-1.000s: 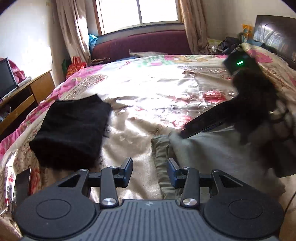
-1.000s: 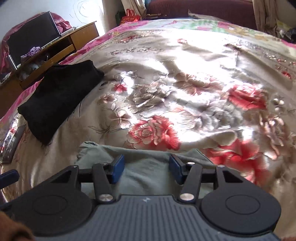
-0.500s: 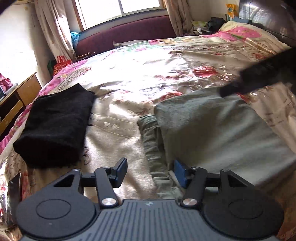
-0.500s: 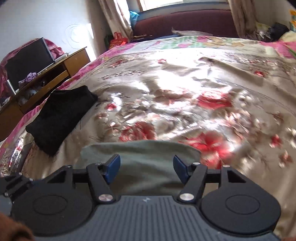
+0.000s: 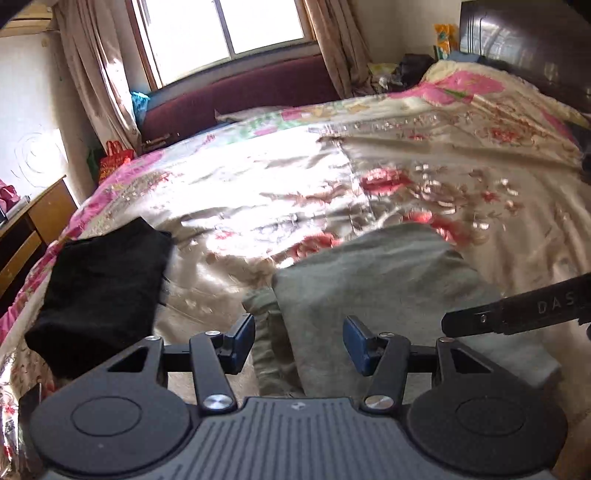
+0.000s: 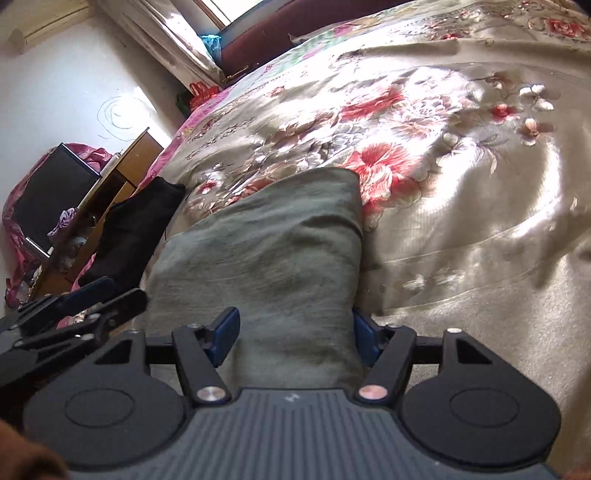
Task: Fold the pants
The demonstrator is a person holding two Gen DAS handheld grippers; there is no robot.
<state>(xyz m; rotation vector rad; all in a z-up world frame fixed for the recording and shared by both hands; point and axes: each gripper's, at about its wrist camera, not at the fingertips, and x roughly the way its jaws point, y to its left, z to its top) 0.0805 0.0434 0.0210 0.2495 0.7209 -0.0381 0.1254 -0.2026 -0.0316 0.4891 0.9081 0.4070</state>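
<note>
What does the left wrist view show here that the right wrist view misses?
Only the left wrist view shows the window, the dark headboard and the pants' bunched waistband. Only the right wrist view shows the black screen on the wooden desk. Both show the grey-green pants, the folded black garment and the floral bedspread.

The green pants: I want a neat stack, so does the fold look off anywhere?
On the green pants, the gathered waistband sticks out crumpled from under the top layer's left edge; otherwise it lies flat.
</note>
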